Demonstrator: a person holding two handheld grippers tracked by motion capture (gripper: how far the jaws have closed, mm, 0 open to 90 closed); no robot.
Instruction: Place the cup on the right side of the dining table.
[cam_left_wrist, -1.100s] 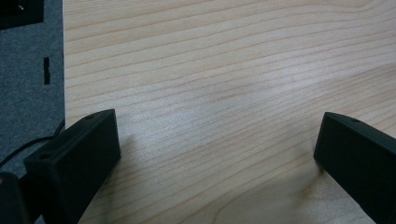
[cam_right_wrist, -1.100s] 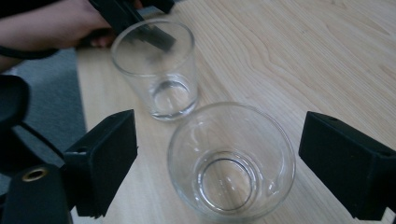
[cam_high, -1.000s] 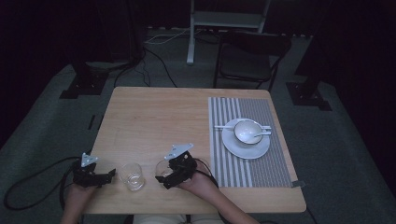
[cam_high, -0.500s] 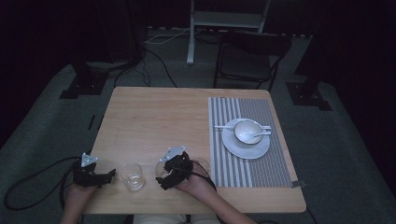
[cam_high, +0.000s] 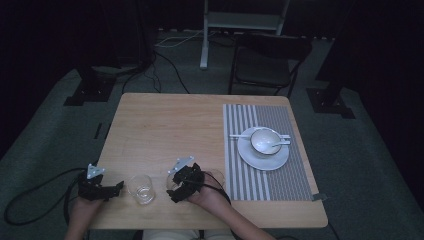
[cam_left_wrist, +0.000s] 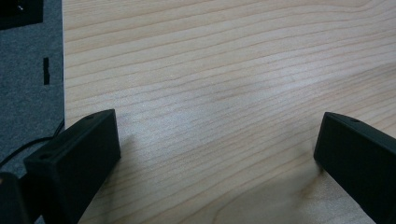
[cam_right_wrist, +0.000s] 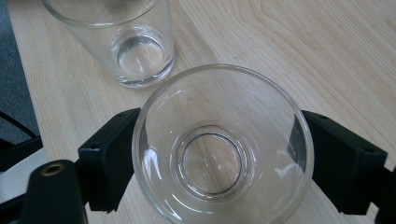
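A clear empty glass (cam_right_wrist: 219, 149) stands between the jaws of my right gripper (cam_right_wrist: 219, 156), and both jaws press on its sides. In the high view my right gripper (cam_high: 181, 186) is near the table's front edge, left of the placemat. A second clear glass (cam_high: 140, 188) stands just to its left, and it sits at the top of the right gripper view (cam_right_wrist: 126, 42). My left gripper (cam_high: 116, 188) rests at the front left corner, pointing at that second glass and apart from it. Its jaws stand wide open over bare wood (cam_left_wrist: 219, 140).
A grey striped placemat (cam_high: 260, 175) lies on the right side of the wooden table (cam_high: 165, 125). On it a white plate (cam_high: 250, 157) holds a bowl (cam_high: 265, 140) with a spoon. A chair (cam_high: 265, 65) stands behind the table. Cables trail off the front left.
My right gripper has shifted slightly left and toward the near edge, with the glass between its jaws. The left gripper and the second glass have stayed put.
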